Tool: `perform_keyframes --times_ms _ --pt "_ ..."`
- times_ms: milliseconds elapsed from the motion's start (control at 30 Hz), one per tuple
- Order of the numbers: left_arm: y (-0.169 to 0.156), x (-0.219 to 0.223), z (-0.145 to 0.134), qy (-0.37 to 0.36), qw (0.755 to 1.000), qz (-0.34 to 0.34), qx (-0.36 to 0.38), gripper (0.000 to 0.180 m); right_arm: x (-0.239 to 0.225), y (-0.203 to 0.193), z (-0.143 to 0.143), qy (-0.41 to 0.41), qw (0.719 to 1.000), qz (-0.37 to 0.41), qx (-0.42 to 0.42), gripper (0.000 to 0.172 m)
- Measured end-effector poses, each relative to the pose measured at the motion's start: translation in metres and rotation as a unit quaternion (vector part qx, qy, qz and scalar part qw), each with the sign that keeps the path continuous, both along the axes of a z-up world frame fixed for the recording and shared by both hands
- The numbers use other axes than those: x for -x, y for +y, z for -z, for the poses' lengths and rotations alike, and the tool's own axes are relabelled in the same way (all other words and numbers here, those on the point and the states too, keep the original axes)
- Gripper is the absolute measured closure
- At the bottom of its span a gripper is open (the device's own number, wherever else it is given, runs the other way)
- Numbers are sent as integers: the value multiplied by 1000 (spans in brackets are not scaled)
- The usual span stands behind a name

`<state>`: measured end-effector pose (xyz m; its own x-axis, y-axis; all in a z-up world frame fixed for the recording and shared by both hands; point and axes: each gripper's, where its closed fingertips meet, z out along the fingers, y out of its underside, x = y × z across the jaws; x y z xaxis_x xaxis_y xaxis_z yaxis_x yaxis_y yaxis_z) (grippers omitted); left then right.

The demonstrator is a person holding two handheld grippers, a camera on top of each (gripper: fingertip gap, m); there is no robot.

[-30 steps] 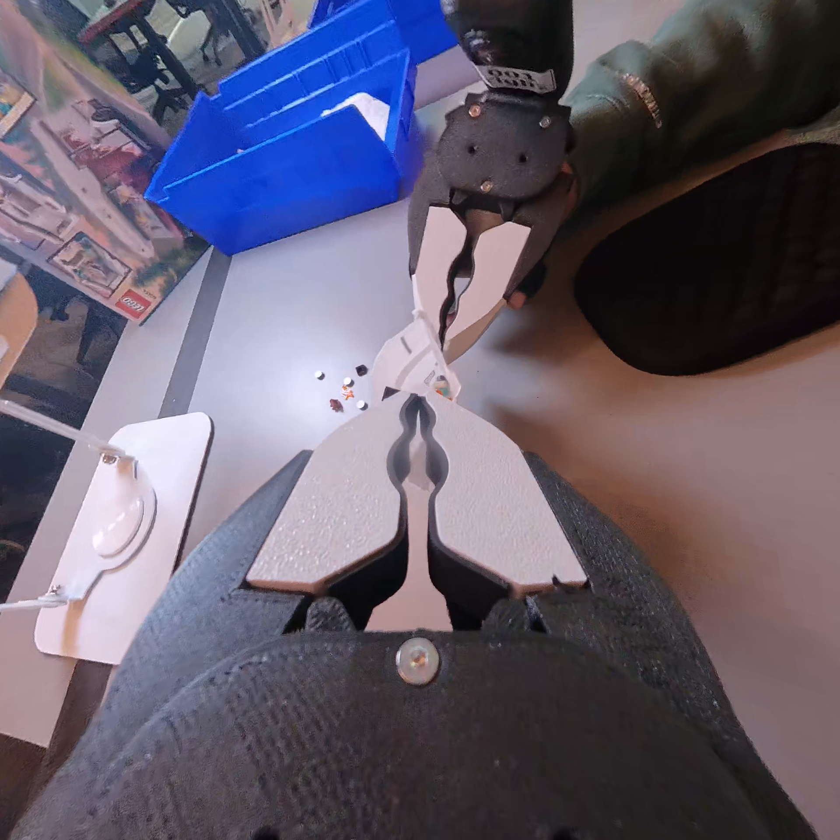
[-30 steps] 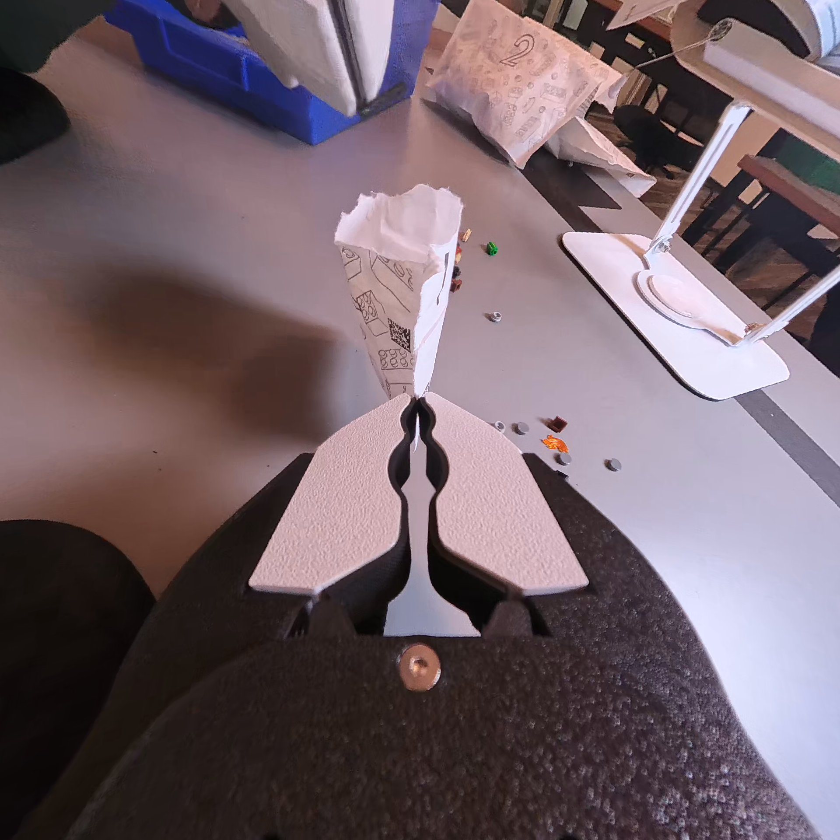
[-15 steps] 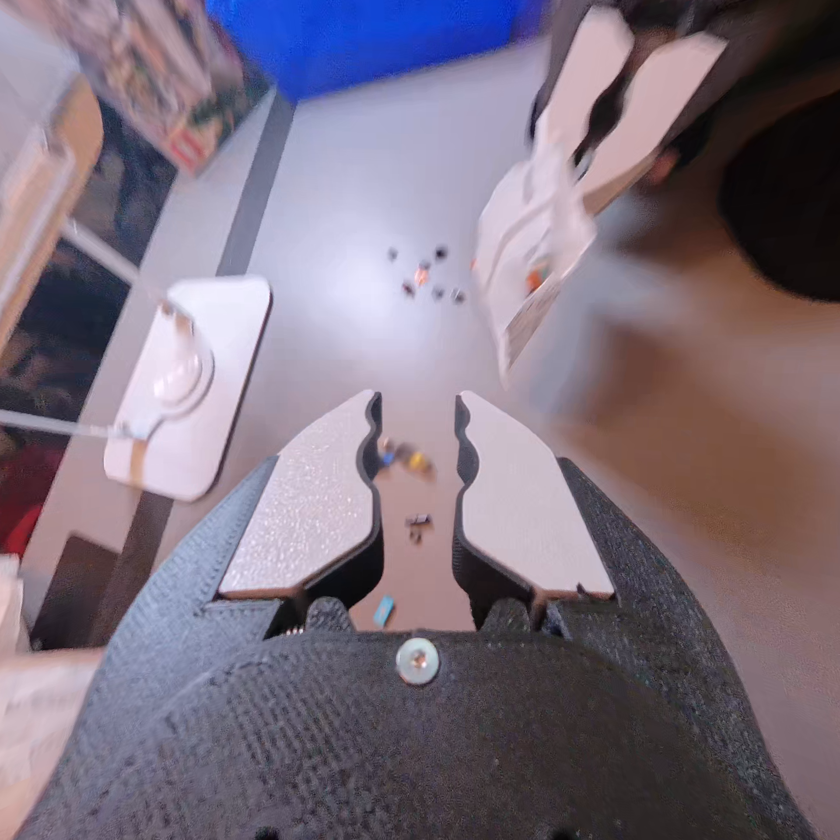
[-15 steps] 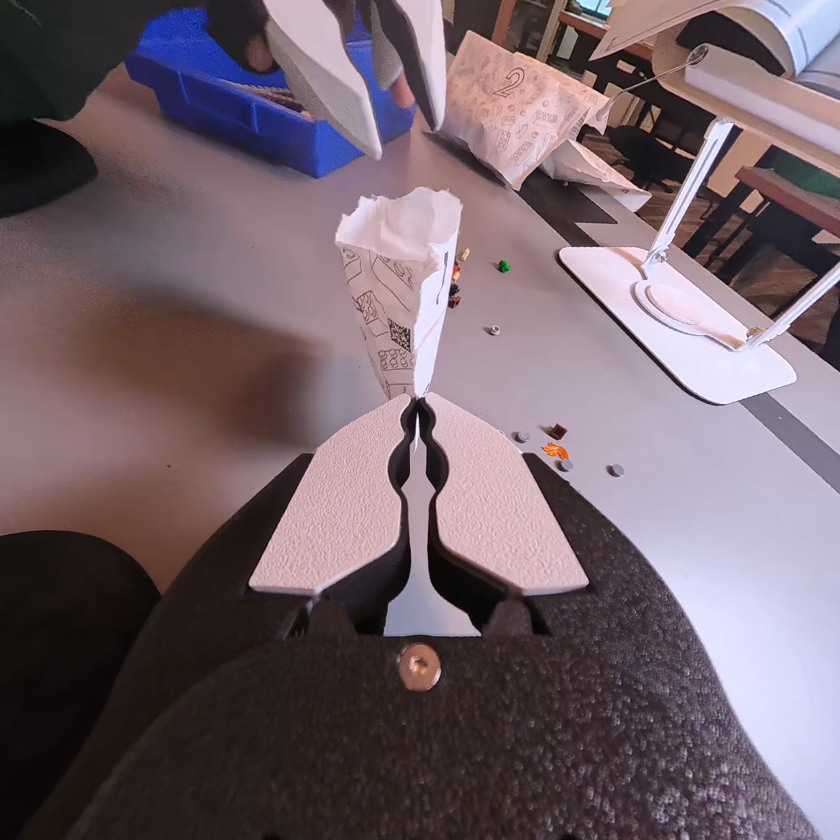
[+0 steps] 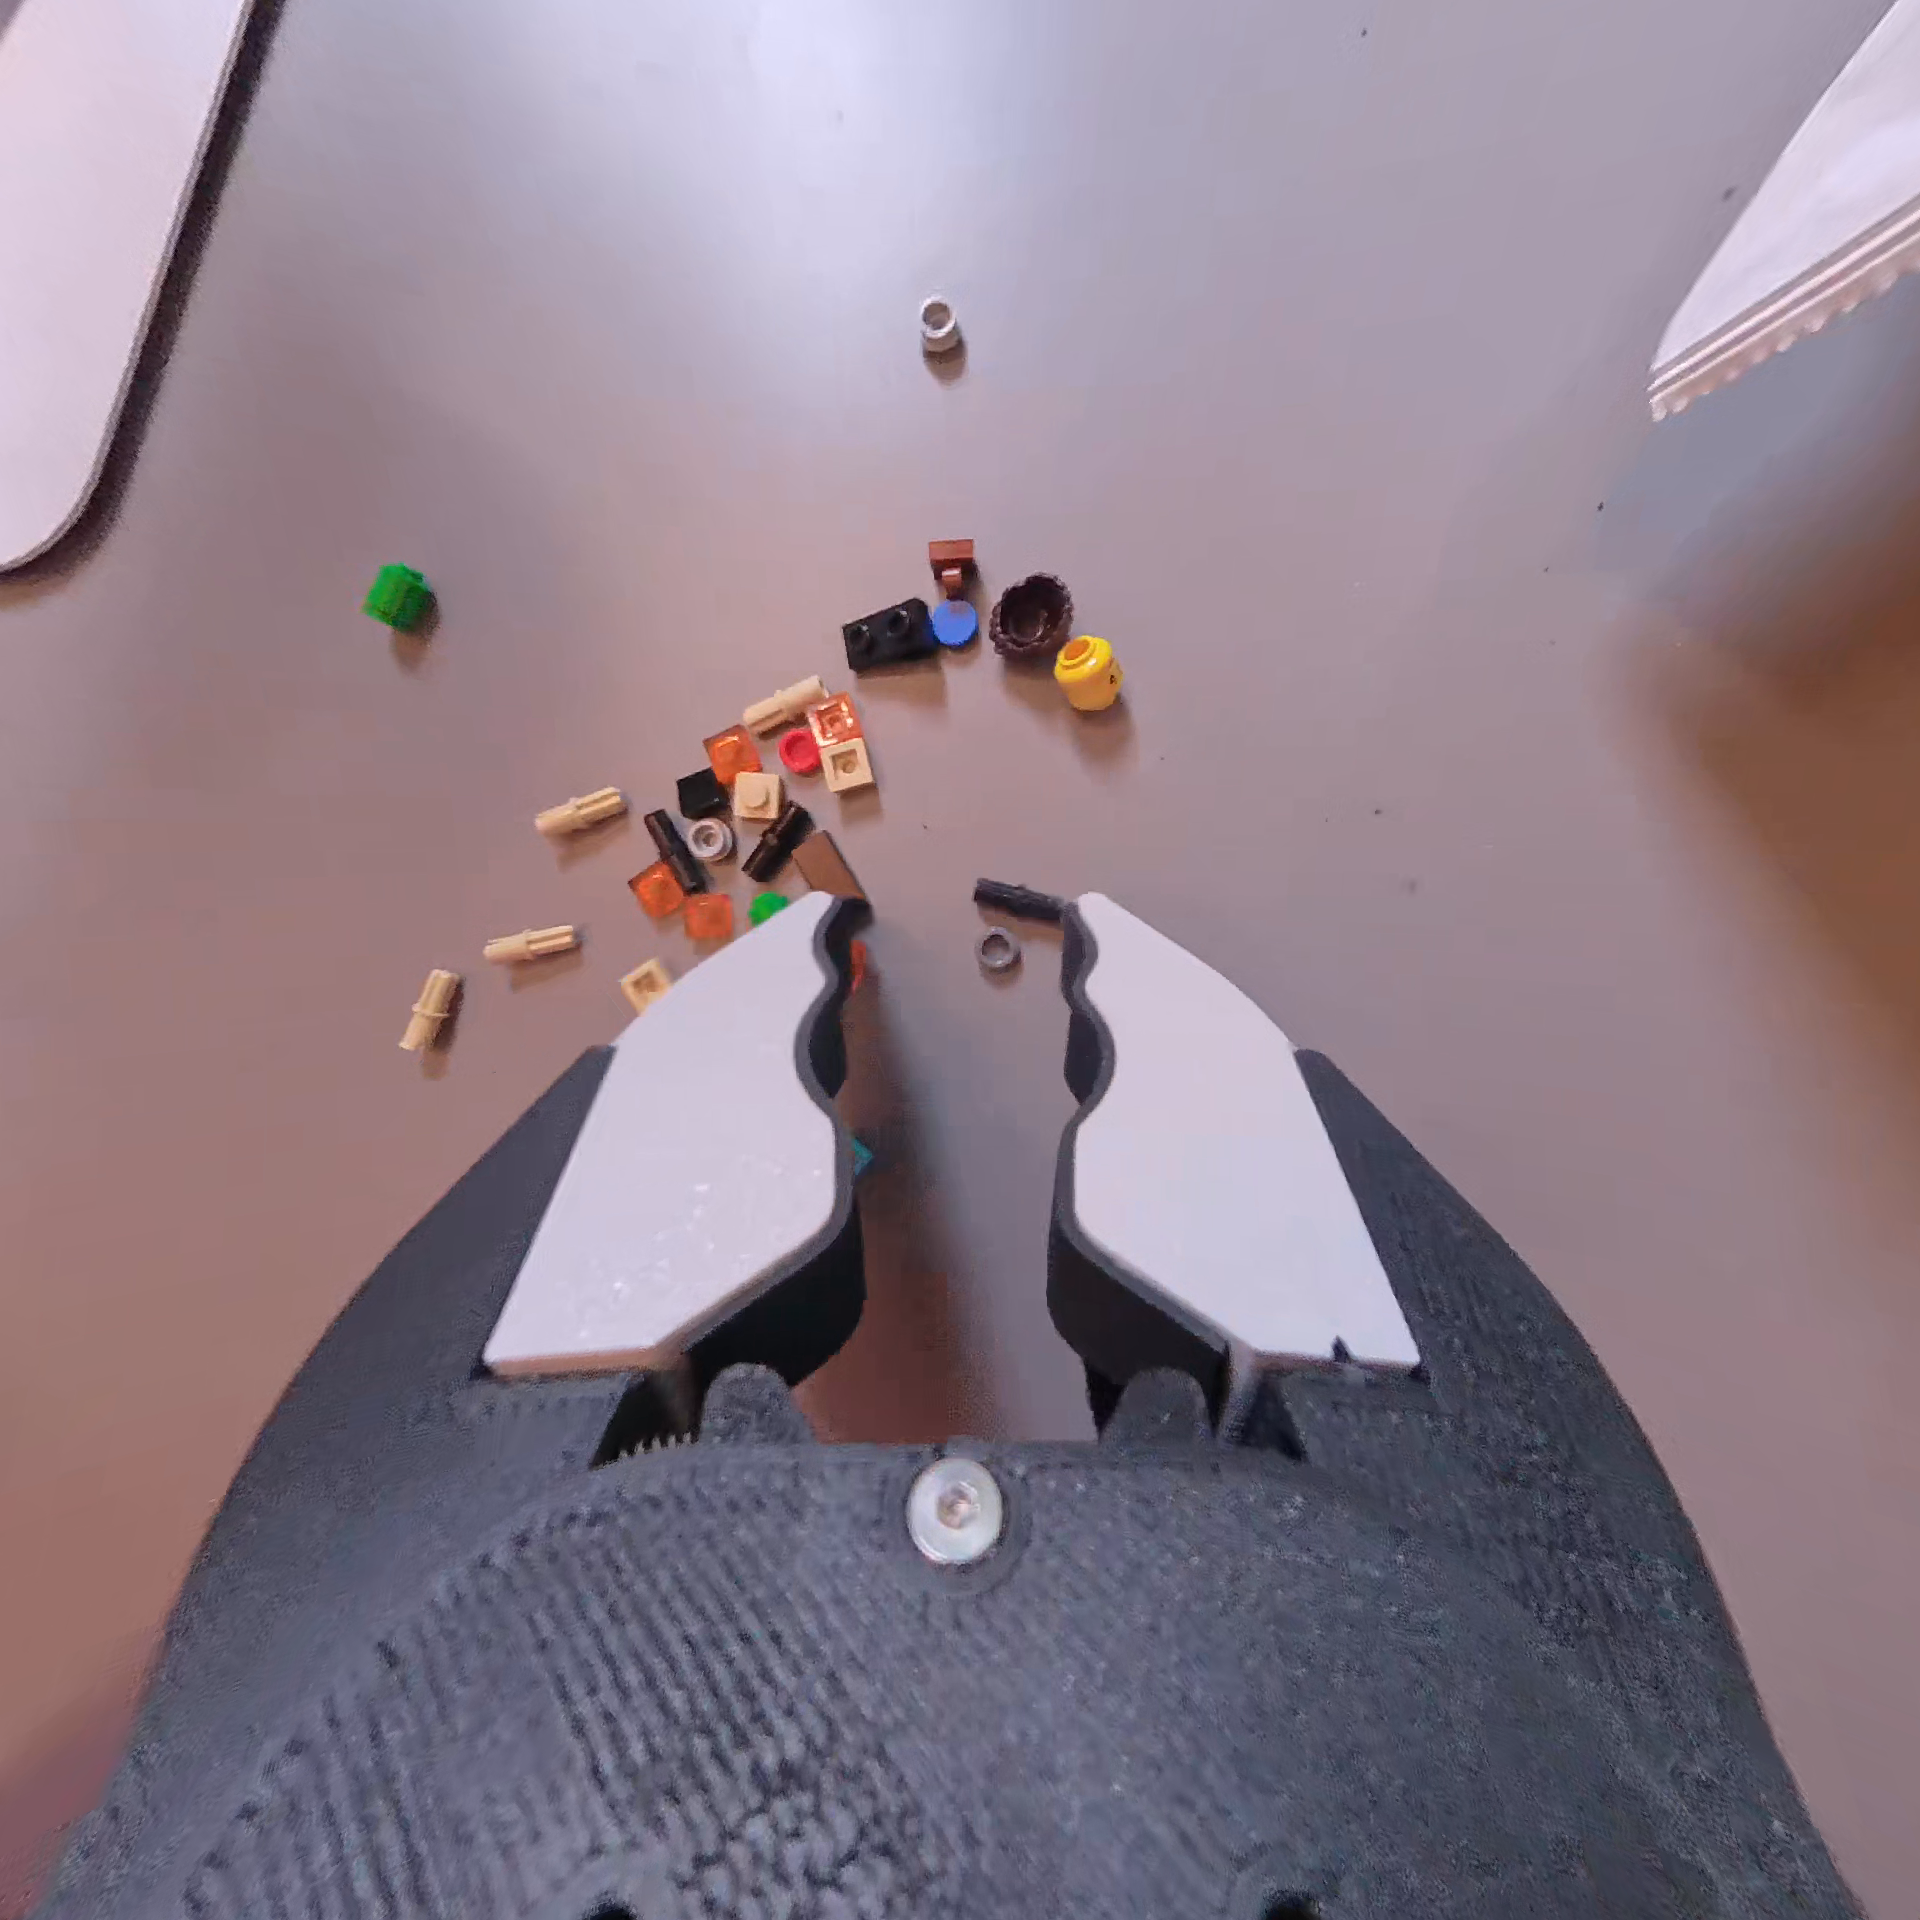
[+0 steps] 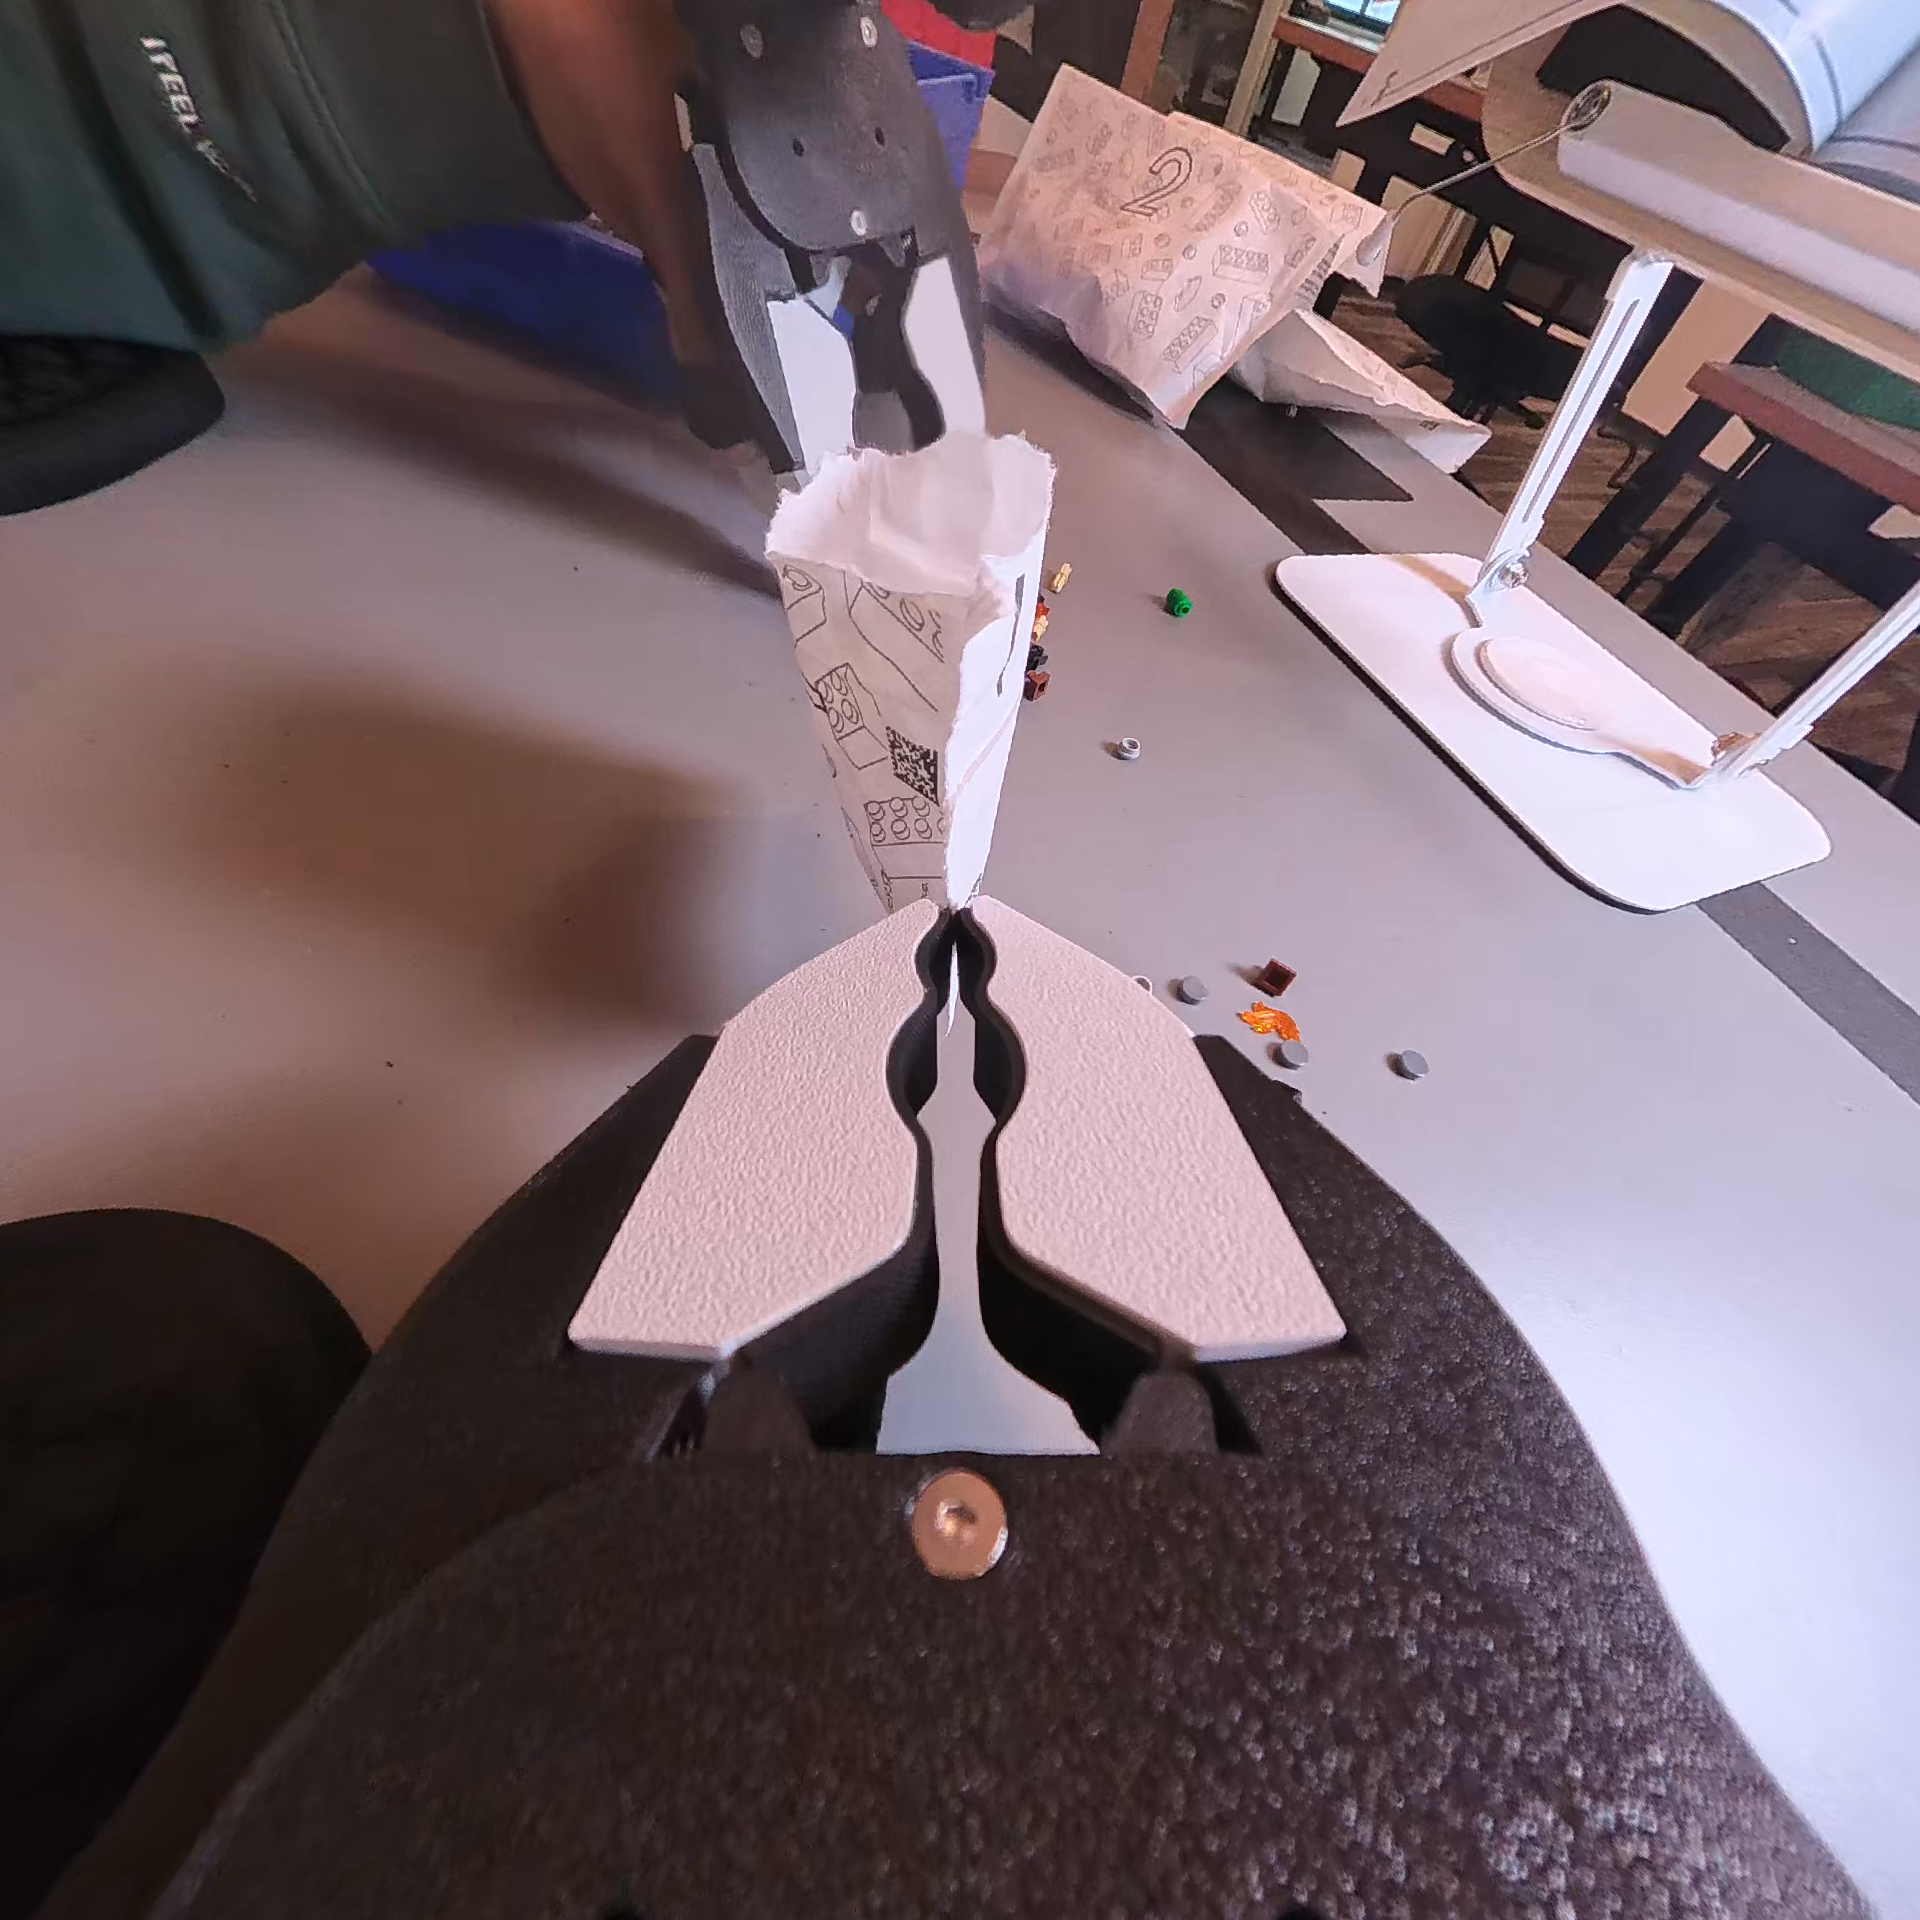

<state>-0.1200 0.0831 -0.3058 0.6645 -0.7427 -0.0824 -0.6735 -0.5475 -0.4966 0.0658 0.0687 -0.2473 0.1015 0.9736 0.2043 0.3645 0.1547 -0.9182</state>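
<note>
My left gripper [image 5: 958, 909] is open with nothing between its pads, low over a scatter of small toy bricks [image 5: 769, 800] on the grey table. A black pin [image 5: 1018, 896] and a grey ring [image 5: 997, 951] lie between its fingertips, untouched. A yellow minifigure head [image 5: 1086, 670] and a green stud [image 5: 398, 595] lie farther off. My right gripper [image 6: 961, 914] is shut on the bottom corner of a torn-open white printed paper bag [image 6: 914, 644], held upright with its mouth up. The left gripper also shows in the right wrist view [image 6: 878, 442], beyond the bag. The bag's edge shows in the left wrist view [image 5: 1808, 239].
A white lamp base [image 6: 1558, 727] stands to the right; it also shows in the left wrist view [image 5: 94, 208]. More printed paper bags [image 6: 1174, 239] and a blue bin [image 6: 520, 291] lie at the back. Several loose pieces [image 6: 1268, 1018] lie by my right gripper. A green sleeve [image 6: 260, 156] reaches in from the upper left. The left gripper's tips are roughly 20 cm from the right gripper's. The yellow minifigure head [image 5: 1086, 670] lies some 4 cm from my left tips, 15 cm from my right tips.
My left gripper let go of the bag's top edge, opened, and moved away and down over the scattered bricks. My right gripper stayed shut on the bag.
</note>
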Motion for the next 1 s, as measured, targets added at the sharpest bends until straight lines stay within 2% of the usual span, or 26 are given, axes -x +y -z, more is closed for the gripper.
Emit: perform_keyframes --times_ms 400,533,567,600,800,833,900,1000 --pt "-10 -9 1 -28 999 25 24 164 0 1 0 1 1000 2 5 171" --pt "-10 -9 1 -30 999 25 25 165 0 1 0 0 1000 1 3 171" --pt "-11 -9 1 -27 999 29 26 180 0 1 0 0 1000 2 3 171" --pt "-10 -9 1 -24 999 34 21 180 0 1 0 0 1000 2 3 171" --pt "-14 -16 0 -32 998 60 18 180 0 1 0 1 1000 0 3 171" --pt "-14 -20 -3 -44 997 63 15 177 0 1 0 1 1000 0 3 171" --pt "-15 -32 -9 -77 995 66 14 160 0 1 0 1 1000 0 4 171" --pt "-14 -56 -12 -107 992 66 7 151 0 1 0 1 1000 1 6 171"
